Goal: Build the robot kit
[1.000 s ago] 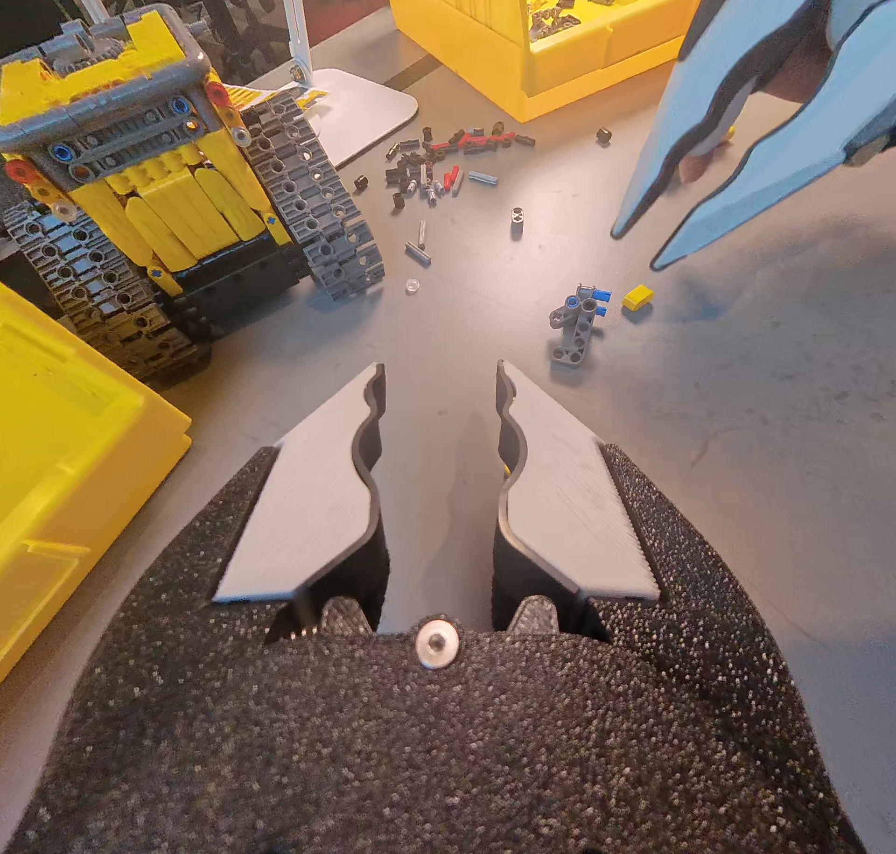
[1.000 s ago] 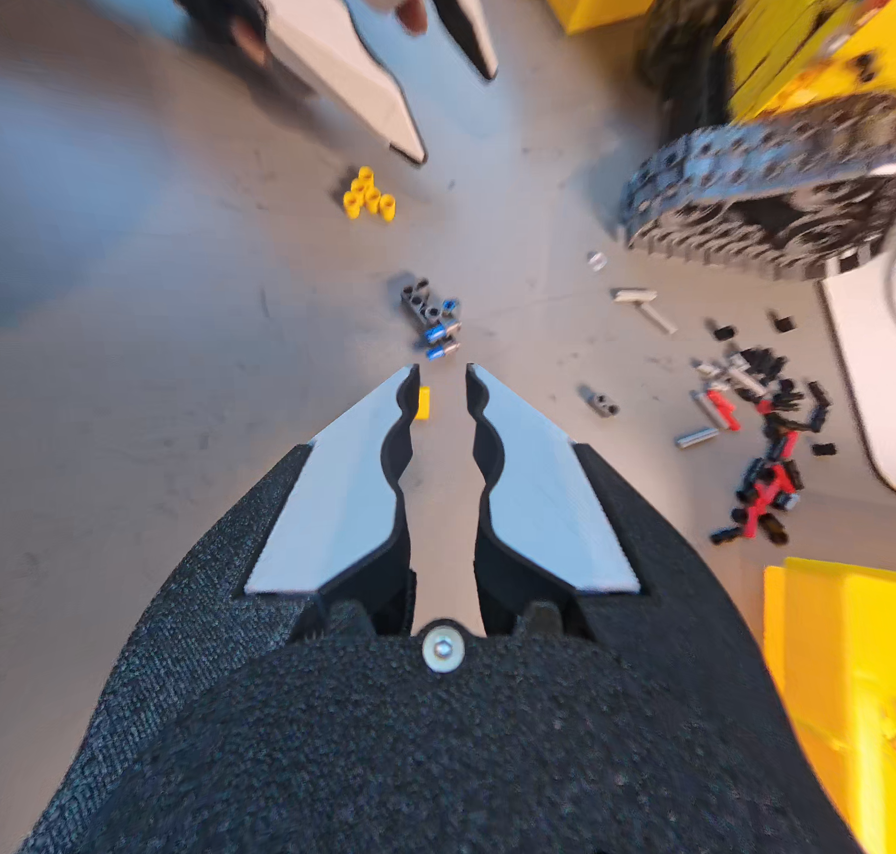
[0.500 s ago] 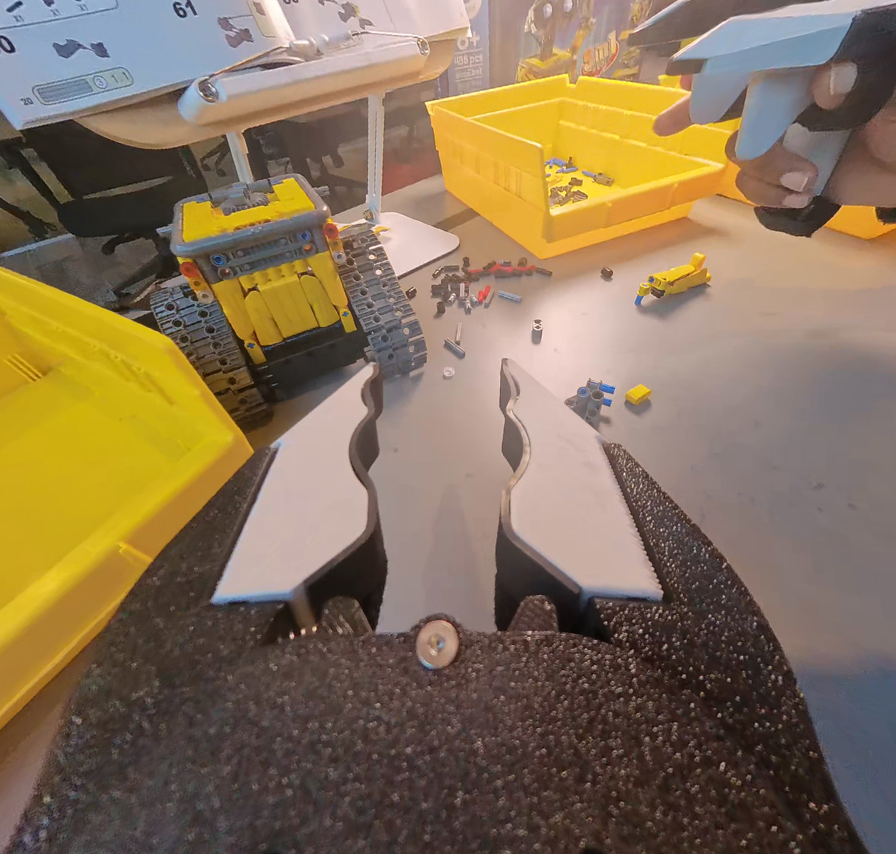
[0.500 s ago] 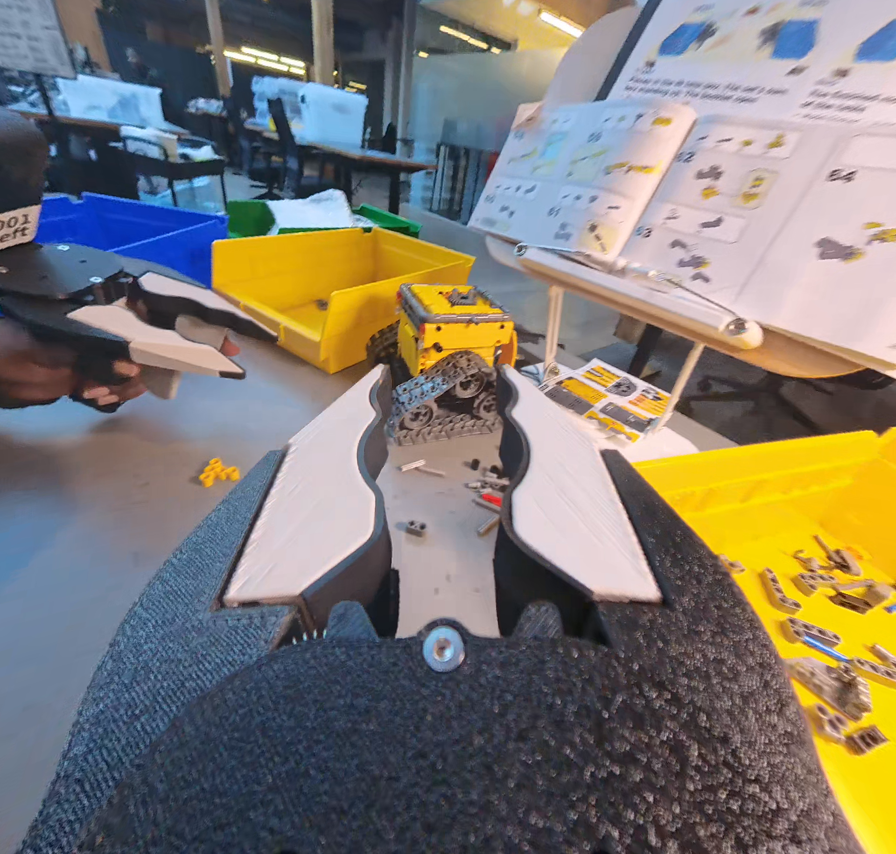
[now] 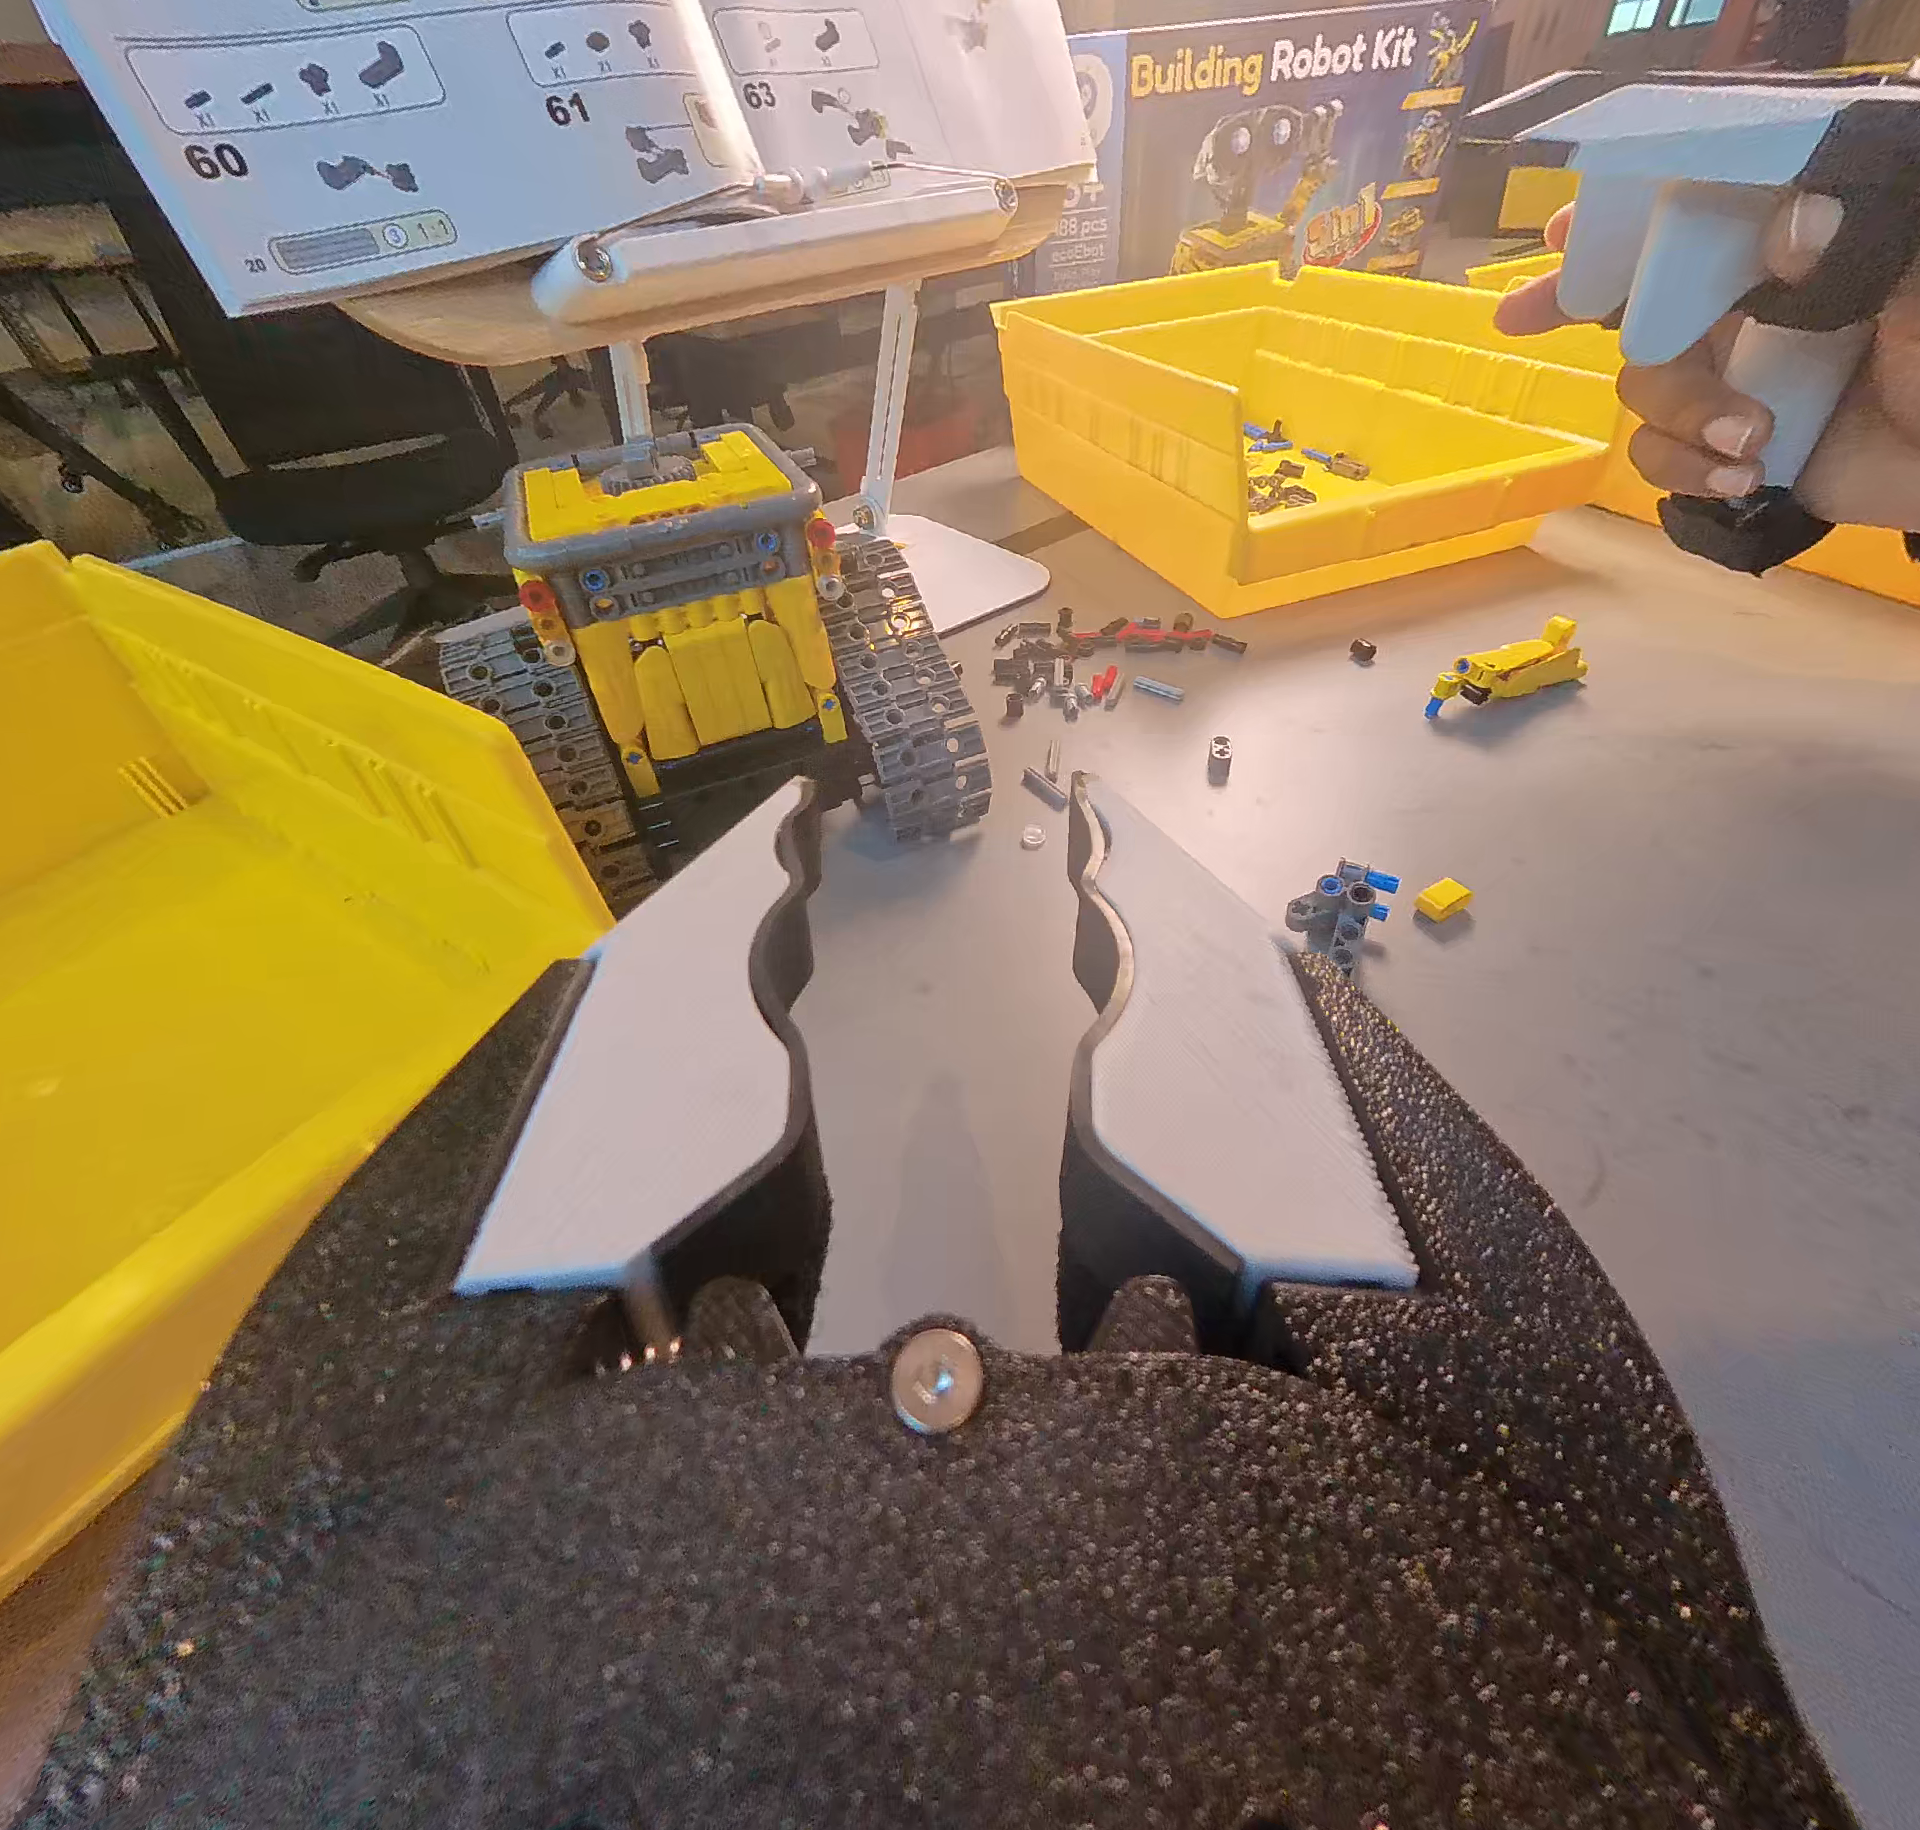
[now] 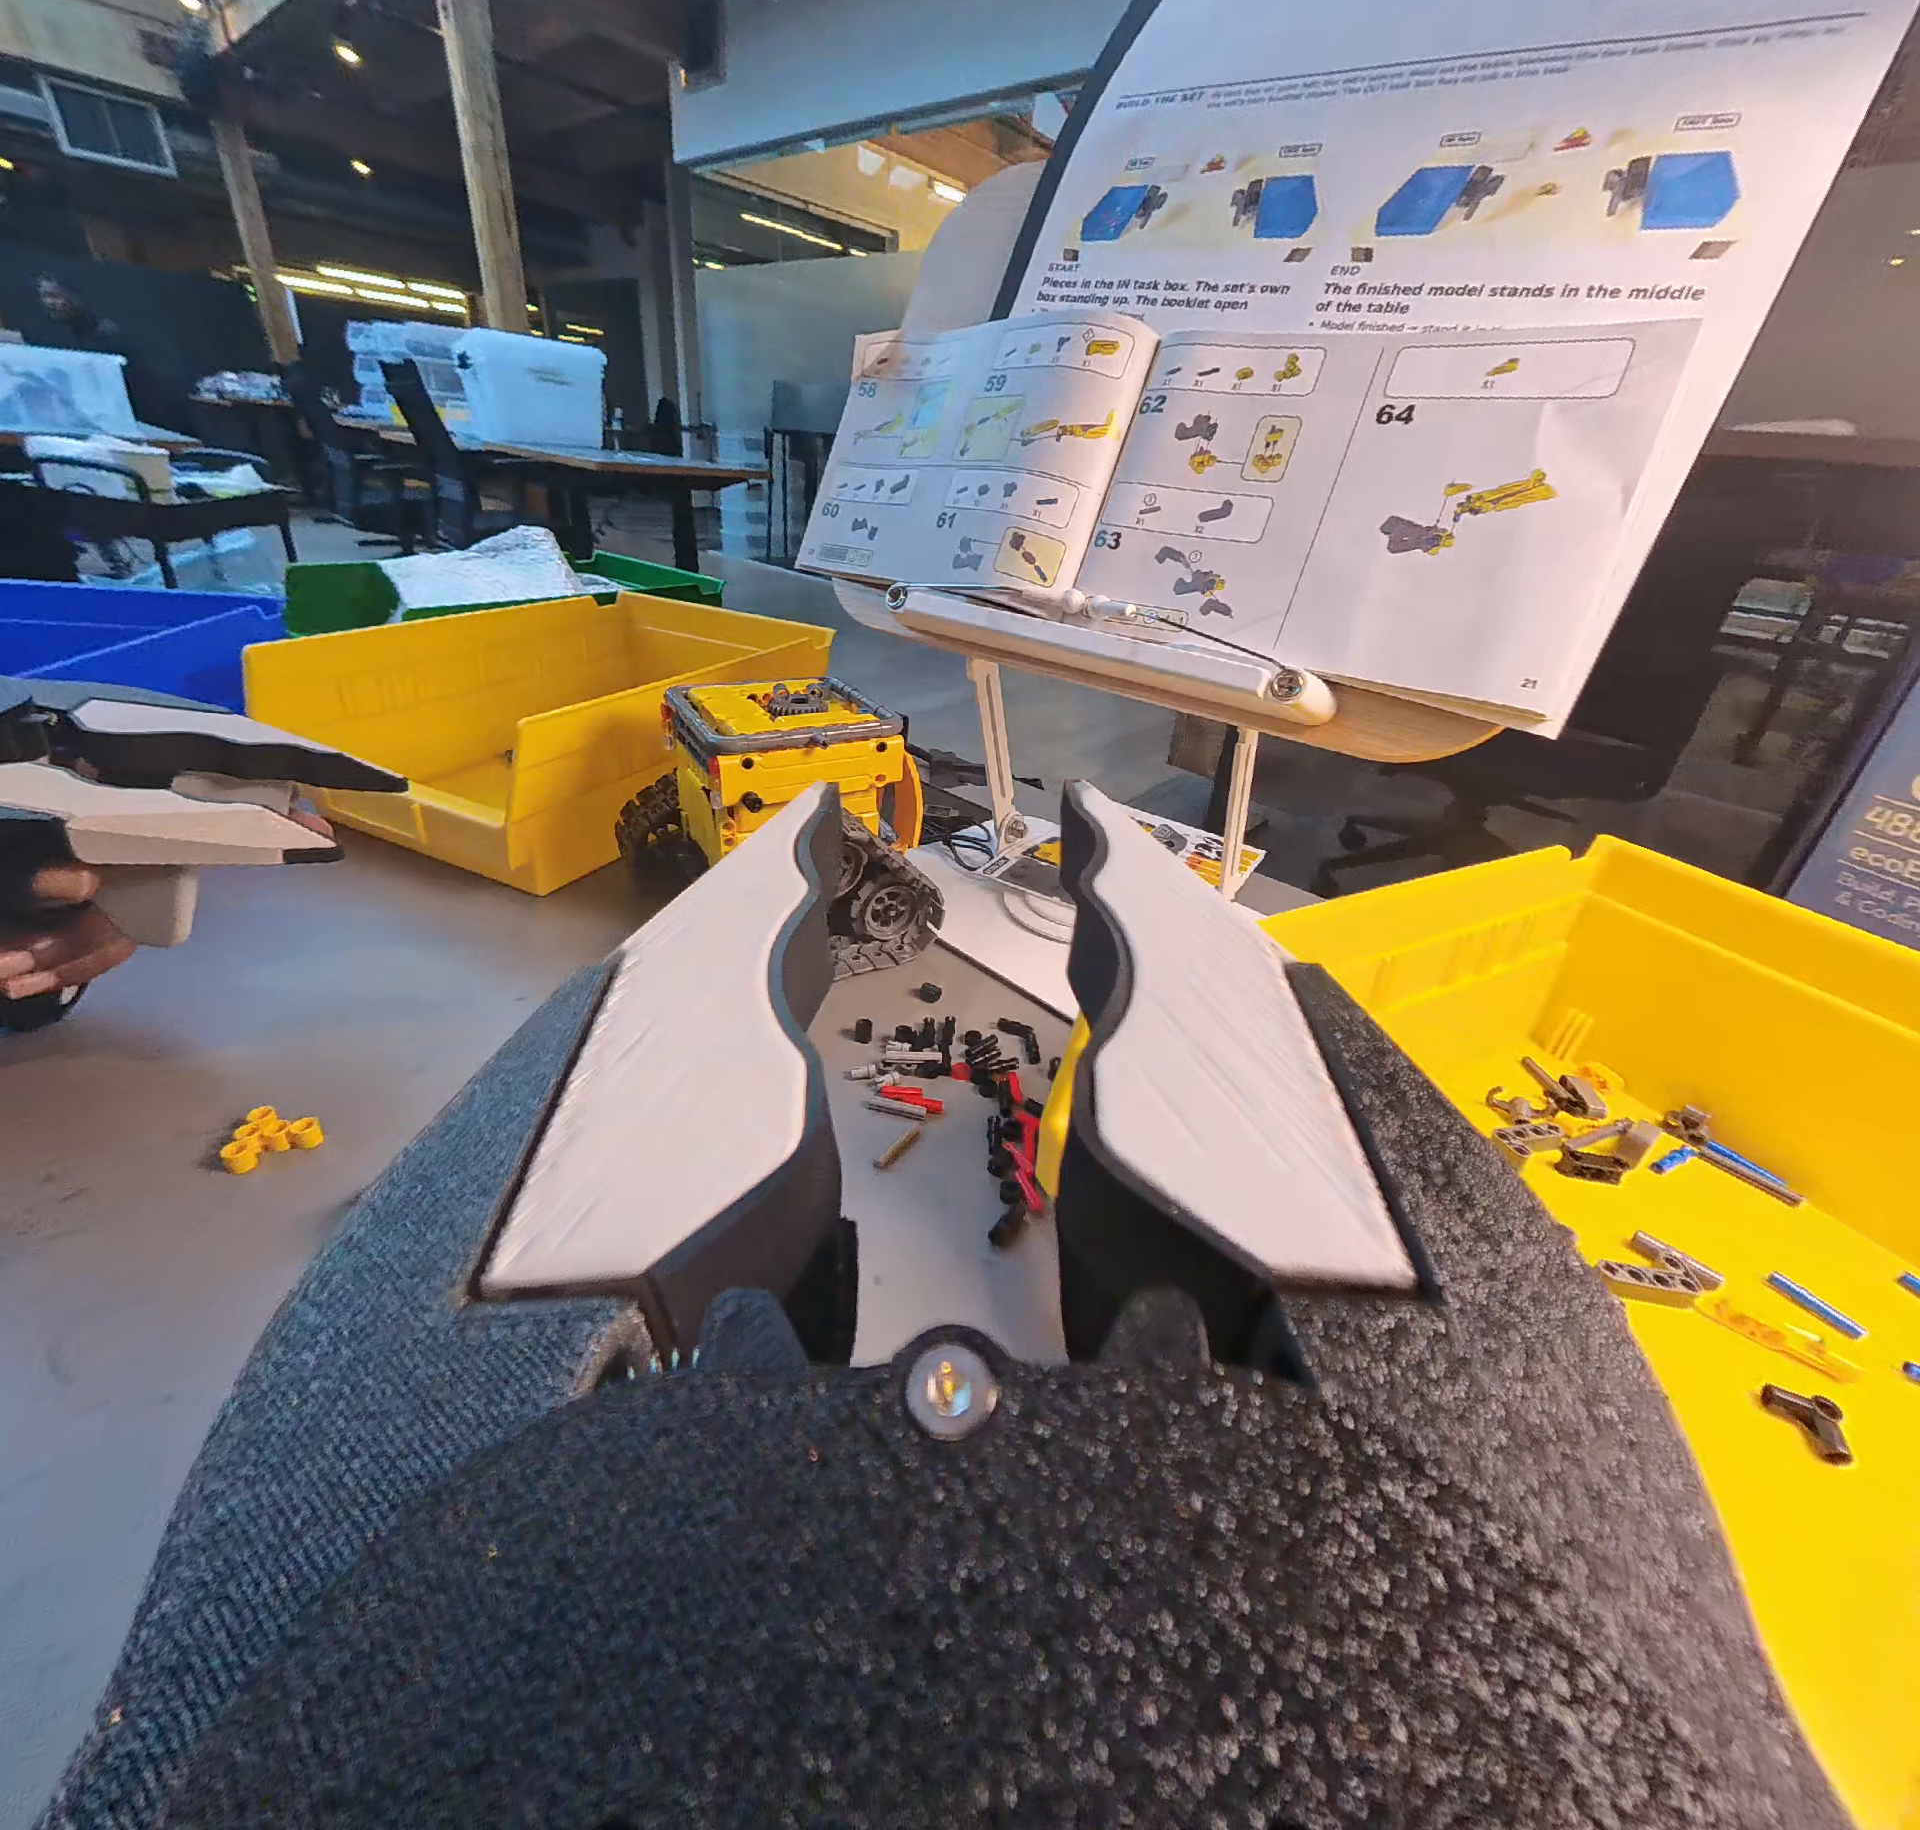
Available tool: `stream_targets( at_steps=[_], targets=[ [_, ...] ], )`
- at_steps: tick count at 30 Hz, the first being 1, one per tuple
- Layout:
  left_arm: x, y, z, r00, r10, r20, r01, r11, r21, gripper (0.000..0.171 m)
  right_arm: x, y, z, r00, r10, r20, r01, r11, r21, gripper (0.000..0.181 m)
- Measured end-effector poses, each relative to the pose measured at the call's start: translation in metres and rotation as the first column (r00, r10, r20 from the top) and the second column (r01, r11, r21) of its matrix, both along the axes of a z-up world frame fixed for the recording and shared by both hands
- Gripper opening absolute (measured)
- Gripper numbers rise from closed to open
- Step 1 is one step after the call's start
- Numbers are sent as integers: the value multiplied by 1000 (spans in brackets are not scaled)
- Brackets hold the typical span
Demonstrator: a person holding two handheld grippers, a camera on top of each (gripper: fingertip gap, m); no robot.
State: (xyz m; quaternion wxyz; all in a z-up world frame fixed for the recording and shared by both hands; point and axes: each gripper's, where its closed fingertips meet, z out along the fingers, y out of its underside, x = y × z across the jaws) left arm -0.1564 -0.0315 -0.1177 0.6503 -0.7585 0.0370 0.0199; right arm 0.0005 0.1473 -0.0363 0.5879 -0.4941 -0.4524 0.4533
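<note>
Tracked yellow robot model (image 5: pixel 707 627) standing upright on grey table (image 5: pixel 1558 1053), body assembled; small yellow sub-assembly (image 5: pixel 1512 663) lying apart, loose pins (image 5: pixel 1081 658) scattered beside model. Left gripper (image 5: pixel 940 804) held raised above table, jaws apart, empty, aimed near model. Right gripper (image 6: pixel 951 809) raised, level, jaws apart, empty, over loose pins.

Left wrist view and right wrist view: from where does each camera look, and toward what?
Left wrist view: sits behind the open left hand-held gripper, low above the table, facing the tracked yellow model; the right hand-held gripper shows top right.
Right wrist view: sits behind the open right hand-held gripper, facing the same model and the booklet stand; the left one shows at its left edge.
Shared: model, loose small parts, booklet.
</note>
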Motion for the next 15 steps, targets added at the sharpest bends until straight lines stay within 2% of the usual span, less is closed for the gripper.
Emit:
stream_targets(
  at_steps=[6, 15],
  targets=[
    [1, -1, 4, 999, -8, 41, 8, 1000, 17, 48, 4, 13, -5, 997, -73, -27, 73, 997, -8, 42],
    [-3, -3, 3, 998, 11, 58, -11, 1000, 4, 47, 11, 37, -14, 984, -180, 5, 181, 984, -4, 42]
  ],
)
